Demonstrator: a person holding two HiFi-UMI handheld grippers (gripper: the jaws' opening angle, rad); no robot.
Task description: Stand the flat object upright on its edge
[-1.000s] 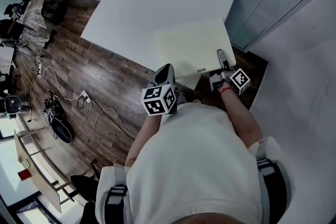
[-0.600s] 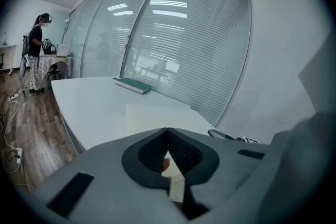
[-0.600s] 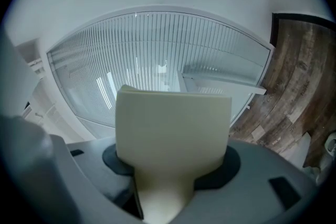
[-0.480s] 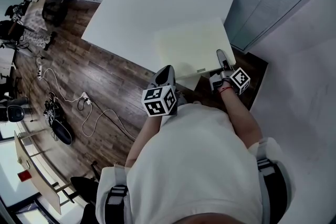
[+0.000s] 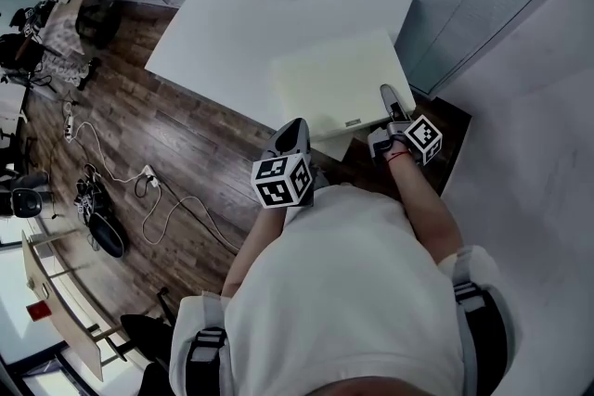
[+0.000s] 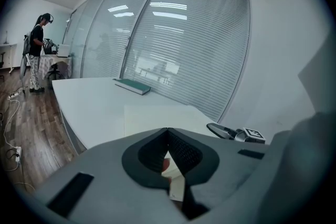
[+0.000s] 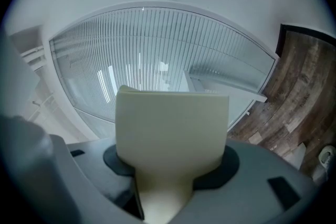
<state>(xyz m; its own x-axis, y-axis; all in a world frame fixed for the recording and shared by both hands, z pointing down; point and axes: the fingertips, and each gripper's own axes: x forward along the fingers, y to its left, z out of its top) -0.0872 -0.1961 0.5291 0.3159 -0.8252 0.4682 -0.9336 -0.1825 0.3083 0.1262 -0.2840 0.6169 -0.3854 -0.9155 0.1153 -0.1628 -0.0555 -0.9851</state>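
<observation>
White table [image 5: 223,32] by blinds: the board [image 5: 339,83] still lies flat at its near right corner. The right gripper [image 5: 390,99] has nudged farther, jaws closing on the board's right edge. The left gripper [image 5: 294,130] stays clenched at the near-left corner. Lifting looks imminent.

I see my left claw [image 6: 168,130], tips together, over the cream board [image 6: 157,113] on the white tabletop [image 6: 89,102]; green book [image 6: 132,86] beyond.

No legible text anywhere. Left marker cube [image 5: 281,180], right marker cube [image 5: 423,137]: square black-white patterns only. Small label [image 5: 353,122] on cream board [image 5: 334,79]: unreadable.
</observation>
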